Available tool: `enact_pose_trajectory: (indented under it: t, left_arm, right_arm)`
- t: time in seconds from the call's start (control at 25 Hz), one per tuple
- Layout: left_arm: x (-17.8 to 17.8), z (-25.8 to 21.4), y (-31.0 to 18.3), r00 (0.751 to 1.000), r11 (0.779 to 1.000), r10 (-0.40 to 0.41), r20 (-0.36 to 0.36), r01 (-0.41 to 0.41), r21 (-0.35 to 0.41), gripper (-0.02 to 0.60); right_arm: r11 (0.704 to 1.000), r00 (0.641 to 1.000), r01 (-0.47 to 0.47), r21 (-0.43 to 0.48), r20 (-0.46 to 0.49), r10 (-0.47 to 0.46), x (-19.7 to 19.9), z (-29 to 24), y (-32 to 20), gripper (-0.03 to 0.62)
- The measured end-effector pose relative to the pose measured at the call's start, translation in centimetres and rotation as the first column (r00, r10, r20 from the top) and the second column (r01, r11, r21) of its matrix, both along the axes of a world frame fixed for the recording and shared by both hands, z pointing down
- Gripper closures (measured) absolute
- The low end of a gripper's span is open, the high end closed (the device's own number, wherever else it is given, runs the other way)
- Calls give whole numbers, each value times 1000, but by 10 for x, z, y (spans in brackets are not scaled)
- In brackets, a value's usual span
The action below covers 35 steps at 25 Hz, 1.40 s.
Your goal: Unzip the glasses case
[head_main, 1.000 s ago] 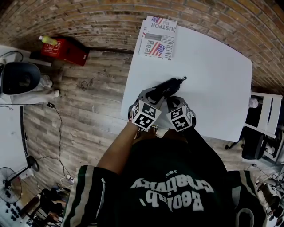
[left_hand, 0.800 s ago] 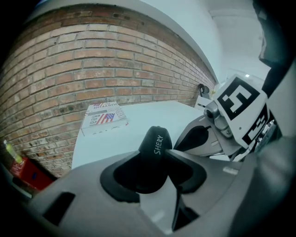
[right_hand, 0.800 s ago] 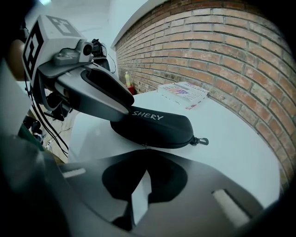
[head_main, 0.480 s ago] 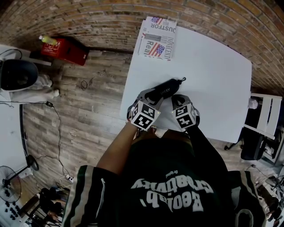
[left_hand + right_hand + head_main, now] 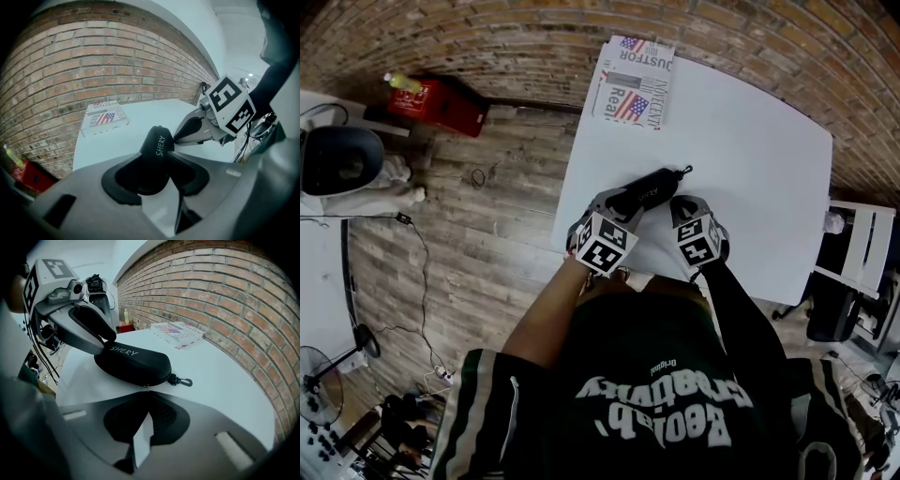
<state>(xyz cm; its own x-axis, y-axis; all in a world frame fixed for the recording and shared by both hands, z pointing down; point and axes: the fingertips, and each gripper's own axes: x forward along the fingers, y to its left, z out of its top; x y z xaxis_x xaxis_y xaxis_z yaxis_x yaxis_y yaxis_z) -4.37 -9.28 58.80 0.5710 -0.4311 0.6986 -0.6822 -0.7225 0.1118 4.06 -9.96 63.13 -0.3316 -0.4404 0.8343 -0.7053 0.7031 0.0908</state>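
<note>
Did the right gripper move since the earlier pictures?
Yes. In the head view the right gripper, shut on the zipper pull, has shifted rightward along the case toward the table's right edge.

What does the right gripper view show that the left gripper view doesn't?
Only the right gripper view: the right gripper shut on the zipper pull, and the clip on the glasses case. Only the left gripper view: the right gripper's marker cube, and the left gripper clamping the case's end between its own jaws. Both: the case, the flag-printed paper, the white table, the brick wall.
</note>
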Motion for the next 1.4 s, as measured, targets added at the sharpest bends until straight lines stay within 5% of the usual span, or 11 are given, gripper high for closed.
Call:
enact_pose_trajectory:
  t: [0.92,1.04,1.24,1.4]
  left_arm:
    - [2,2,1,998,999,32,53,-31,-22,408]
    - [1,1,1,998,999,34,57,-32,-22,408]
    - [-1,0,-1,999,1000,3,43,-2,-19,407]
    - [0,-1,0,999,1000,17,52,-16,-20,409]
  right_arm:
    - [978,974,201,52,-117,-194,16,1,-42,581]
    - [956,946,284,76,-183,-266,14,0,-48,580]
    - [860,823,494,126,-387,-416,7,-3,-57,582]
    - [870,836,480,114,-361,-414,13,-4,-51,583]
